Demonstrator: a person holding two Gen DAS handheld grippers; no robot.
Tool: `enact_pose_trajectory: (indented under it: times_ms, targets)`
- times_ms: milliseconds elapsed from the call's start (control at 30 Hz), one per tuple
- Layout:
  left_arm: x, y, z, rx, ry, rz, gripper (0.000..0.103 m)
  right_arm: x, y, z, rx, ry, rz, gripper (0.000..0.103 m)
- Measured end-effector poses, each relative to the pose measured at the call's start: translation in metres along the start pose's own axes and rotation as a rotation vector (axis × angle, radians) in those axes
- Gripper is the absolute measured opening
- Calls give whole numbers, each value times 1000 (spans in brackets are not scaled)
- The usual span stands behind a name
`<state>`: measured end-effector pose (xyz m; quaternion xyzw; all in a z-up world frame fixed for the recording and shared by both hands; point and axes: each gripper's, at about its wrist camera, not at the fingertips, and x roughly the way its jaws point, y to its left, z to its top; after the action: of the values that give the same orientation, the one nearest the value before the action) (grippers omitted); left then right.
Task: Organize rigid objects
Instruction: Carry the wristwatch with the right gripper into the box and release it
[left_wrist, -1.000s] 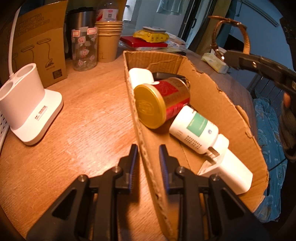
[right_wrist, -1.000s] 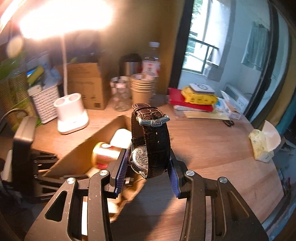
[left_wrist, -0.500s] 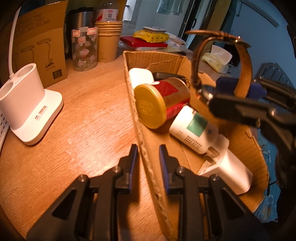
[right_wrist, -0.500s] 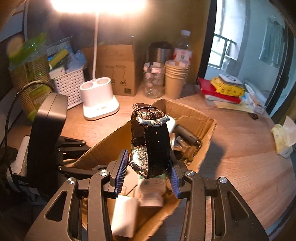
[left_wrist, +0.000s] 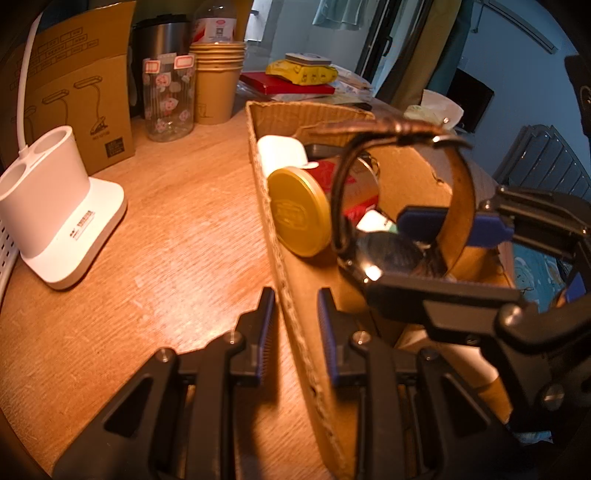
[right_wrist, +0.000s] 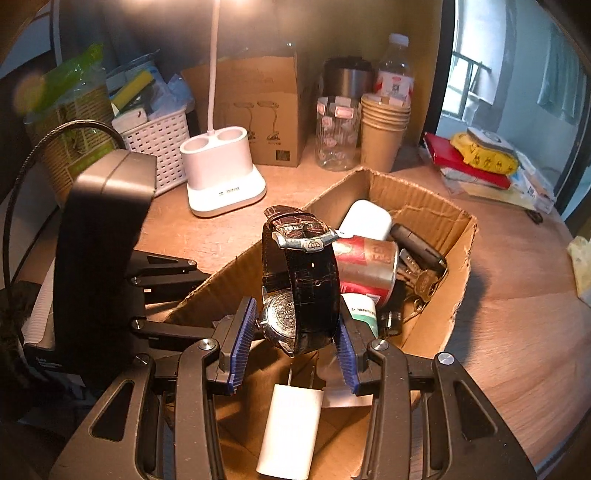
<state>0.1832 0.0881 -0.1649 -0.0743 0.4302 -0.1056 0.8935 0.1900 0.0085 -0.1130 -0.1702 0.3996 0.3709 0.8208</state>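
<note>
Wristwatch sits clamped in your right gripper, hanging over the cardboard box, above the red tin and white charger. Lower it into a free gap before letting go, so the case doesn't knock the tin. Your left gripper has its jaws pinched on the box wall, steadying it. A second ago the watch was off beside the box; it has since come over it and dropped lower.

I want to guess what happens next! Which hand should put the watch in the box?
The right: its fingers already hold the wristwatch over the open cardboard box. The left fingers pinch the box wall.
</note>
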Motion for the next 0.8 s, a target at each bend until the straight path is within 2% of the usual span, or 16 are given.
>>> enact_pose_trajectory:
  times_ms: [300, 800]
  targets:
    - [0, 0, 0, -4, 2, 5, 25, 1, -6, -2, 38, 18, 43, 43]
    - [1, 2, 1, -3, 0, 19, 25, -17, -23, -2, 71, -23, 2, 43]
